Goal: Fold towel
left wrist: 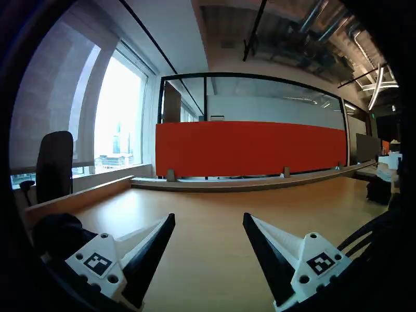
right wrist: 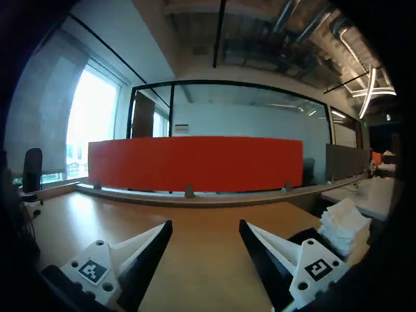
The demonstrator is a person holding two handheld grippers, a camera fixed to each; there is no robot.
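An open-plan office: long light wooden desk [left wrist: 218, 218] with a red divider panel [right wrist: 195, 162], black office chair [left wrist: 54, 164], glass-walled meeting room [left wrist: 270, 99], exposed ceiling pipes [right wrist: 291, 21].

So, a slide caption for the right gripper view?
Open right gripper above a wooden desk, stacked white towels to its right, red divider beyond.

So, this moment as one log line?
left claw: open, empty | right claw: open, empty | white folded towel stack: near right claw, untouched
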